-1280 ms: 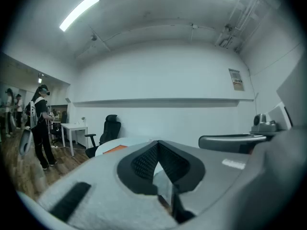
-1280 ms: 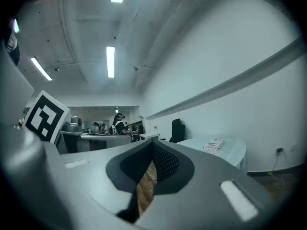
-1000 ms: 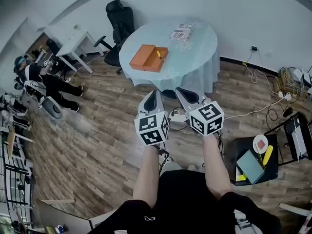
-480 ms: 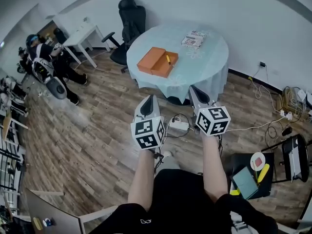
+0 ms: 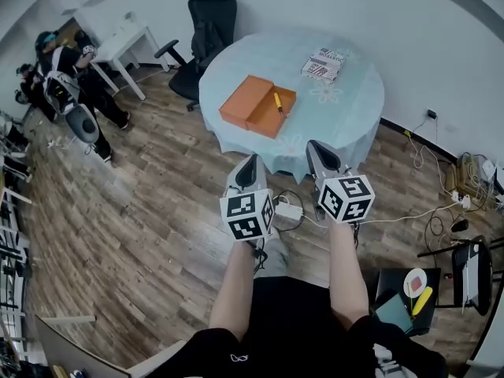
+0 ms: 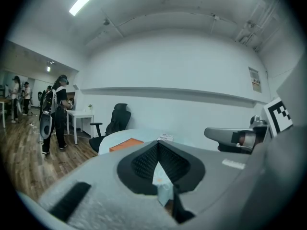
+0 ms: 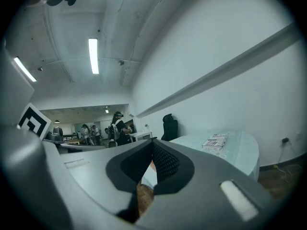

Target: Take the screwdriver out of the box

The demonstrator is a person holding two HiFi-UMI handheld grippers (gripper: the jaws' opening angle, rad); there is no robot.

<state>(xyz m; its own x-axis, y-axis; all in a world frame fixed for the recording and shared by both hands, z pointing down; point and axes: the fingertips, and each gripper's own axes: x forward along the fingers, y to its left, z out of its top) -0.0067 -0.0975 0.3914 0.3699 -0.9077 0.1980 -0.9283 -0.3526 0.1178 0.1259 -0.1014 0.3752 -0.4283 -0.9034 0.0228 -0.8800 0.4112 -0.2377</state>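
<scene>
An open orange box [image 5: 257, 105] lies on the round table with a pale blue cloth [image 5: 346, 109]. In its right half rests the yellow-handled screwdriver [image 5: 279, 103]. Both grippers are held side by side over the wood floor, short of the table's near edge and pointing at it. My left gripper [image 5: 250, 164] has its jaws shut with nothing in them, and so does my right gripper [image 5: 316, 151]. The left gripper view shows the orange box [image 6: 125, 145] low and far off beyond the closed left gripper [image 6: 157, 145]. In the right gripper view the right gripper [image 7: 152, 145] is also closed.
A printed flat packet [image 5: 324, 64] lies at the table's far side. A black office chair [image 5: 211, 10] and a white desk [image 5: 118, 42] stand behind the table, with people [image 5: 59, 89] at the left. A power strip with cables [image 5: 288, 209] lies on the floor under the grippers. A low stand [image 5: 409, 294] sits at the right.
Both grippers have travelled forward toward the table, and the table with the orange box now lies nearer and larger in the head view. Both jaws have stayed shut.
</scene>
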